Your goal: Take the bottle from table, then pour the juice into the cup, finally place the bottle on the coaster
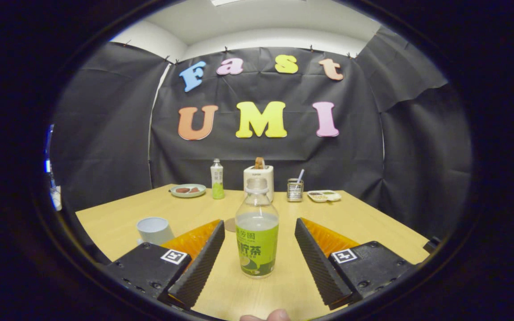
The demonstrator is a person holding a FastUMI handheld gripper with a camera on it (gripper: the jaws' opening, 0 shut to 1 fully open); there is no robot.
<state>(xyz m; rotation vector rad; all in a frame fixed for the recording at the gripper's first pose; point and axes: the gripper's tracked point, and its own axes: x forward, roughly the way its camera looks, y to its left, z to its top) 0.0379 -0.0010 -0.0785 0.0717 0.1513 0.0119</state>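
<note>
Between my two black ribbed fingers (203, 263) stands the clear plastic bottle with a green label (257, 232), upright on the pale wooden table (364, 218), and neither finger touches it; my gripper (259, 261) is spread wide, with a gap on each side of the bottle. I see pale liquid filling the bottle up to its shoulder, and its neck has no cap. Just beyond my left finger sits the white cup (155, 230), apart from the bottle. Behind the bottle, partly hidden by it, lies a round brownish coaster (230, 224). Farther back along the table's far edge stand a small plate with dark food (188, 190), a second green-labelled bottle (217, 179), a white toaster holding a slice (258, 176), a metal holder with a straw (295, 189) and a shallow white dish (324, 195)
</note>
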